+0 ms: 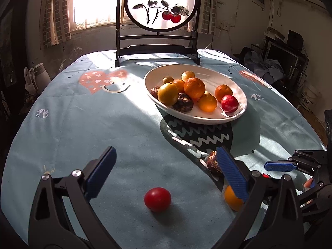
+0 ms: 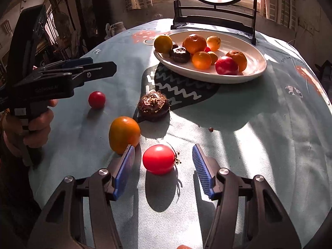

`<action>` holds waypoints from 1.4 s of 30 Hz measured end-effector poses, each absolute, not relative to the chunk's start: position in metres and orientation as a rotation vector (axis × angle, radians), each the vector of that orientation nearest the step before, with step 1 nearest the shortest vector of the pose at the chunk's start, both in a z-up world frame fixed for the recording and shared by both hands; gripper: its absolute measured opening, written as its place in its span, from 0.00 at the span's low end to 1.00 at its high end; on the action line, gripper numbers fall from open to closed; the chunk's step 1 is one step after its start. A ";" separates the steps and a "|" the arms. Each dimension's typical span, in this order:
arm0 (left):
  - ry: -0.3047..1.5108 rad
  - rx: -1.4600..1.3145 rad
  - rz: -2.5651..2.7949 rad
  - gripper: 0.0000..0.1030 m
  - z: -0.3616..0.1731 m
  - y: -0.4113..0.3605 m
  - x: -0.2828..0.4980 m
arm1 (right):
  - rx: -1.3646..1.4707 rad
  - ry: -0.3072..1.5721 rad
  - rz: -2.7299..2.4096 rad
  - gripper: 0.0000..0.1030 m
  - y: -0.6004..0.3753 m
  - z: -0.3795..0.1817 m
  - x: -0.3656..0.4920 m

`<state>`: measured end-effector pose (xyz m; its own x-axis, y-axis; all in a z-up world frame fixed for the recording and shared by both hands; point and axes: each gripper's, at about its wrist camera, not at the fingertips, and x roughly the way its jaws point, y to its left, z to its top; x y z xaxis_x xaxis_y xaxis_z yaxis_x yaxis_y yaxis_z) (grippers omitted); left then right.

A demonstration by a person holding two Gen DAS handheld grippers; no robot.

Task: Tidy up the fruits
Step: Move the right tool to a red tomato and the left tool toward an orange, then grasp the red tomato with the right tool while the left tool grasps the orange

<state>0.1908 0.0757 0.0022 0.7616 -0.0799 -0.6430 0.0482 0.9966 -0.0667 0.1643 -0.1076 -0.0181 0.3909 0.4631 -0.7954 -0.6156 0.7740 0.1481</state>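
A white oval plate (image 1: 207,119) (image 2: 253,70) holds several oranges, yellow, red and dark brown fruits. My left gripper (image 1: 166,166) is open over the cloth; a small red fruit (image 1: 157,199) (image 2: 96,99) lies between its fingers, untouched. An orange fruit (image 1: 231,200) (image 2: 124,133) and a dark brown fruit (image 1: 212,162) (image 2: 153,105) lie by its right finger. My right gripper (image 2: 164,166) is open with a larger red fruit (image 2: 159,159) between its blue pads, apart from both. The right gripper also shows in the left wrist view (image 1: 280,166).
A black-framed round painted screen (image 1: 159,20) (image 2: 215,4) stands behind the plate at the table's far edge. The blue patterned tablecloth (image 1: 83,124) covers the round table. A white jug (image 1: 40,72) sits off the table at left. Small crumbs (image 2: 211,129) lie on the cloth.
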 end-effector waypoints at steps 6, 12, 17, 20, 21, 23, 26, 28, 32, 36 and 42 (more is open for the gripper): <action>0.703 -0.040 -0.069 0.96 0.002 0.075 0.190 | -0.199 0.981 0.683 0.50 -0.104 -0.023 0.167; 0.705 -0.039 -0.067 0.96 0.001 0.075 0.190 | -0.205 0.984 0.692 0.44 -0.102 -0.024 0.167; 0.709 -0.038 -0.067 0.96 0.000 0.074 0.190 | -0.207 0.981 0.702 0.36 -0.101 -0.024 0.166; 0.709 -0.037 -0.070 0.96 -0.001 0.074 0.190 | -0.204 0.981 0.704 0.36 -0.102 -0.023 0.166; 0.710 -0.035 -0.069 0.96 -0.002 0.074 0.190 | -0.202 0.980 0.705 0.36 -0.102 -0.023 0.166; 0.713 -0.035 -0.072 0.96 -0.002 0.074 0.190 | -0.182 0.977 0.710 0.35 -0.105 -0.022 0.167; 0.718 -0.035 -0.086 0.96 -0.003 0.073 0.189 | -0.099 0.975 0.710 0.35 -0.118 -0.020 0.172; 0.721 -0.021 -0.093 0.96 -0.003 0.070 0.189 | -0.026 0.979 0.700 0.35 -0.129 -0.020 0.177; 0.749 0.005 -0.178 0.96 -0.006 0.059 0.187 | 0.125 0.984 0.683 0.35 -0.151 -0.021 0.187; 0.798 0.021 -0.400 0.96 -0.010 0.037 0.179 | 0.225 1.004 0.682 0.35 -0.164 -0.026 0.194; 0.823 0.139 -0.507 0.73 -0.019 0.007 0.166 | 0.205 1.005 0.686 0.35 -0.161 -0.025 0.193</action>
<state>0.1658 0.0073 -0.0192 0.5688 -0.3771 -0.7309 0.4829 0.8725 -0.0743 0.1933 -0.1610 -0.0249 0.3488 0.6149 -0.7073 -0.4340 0.7749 0.4596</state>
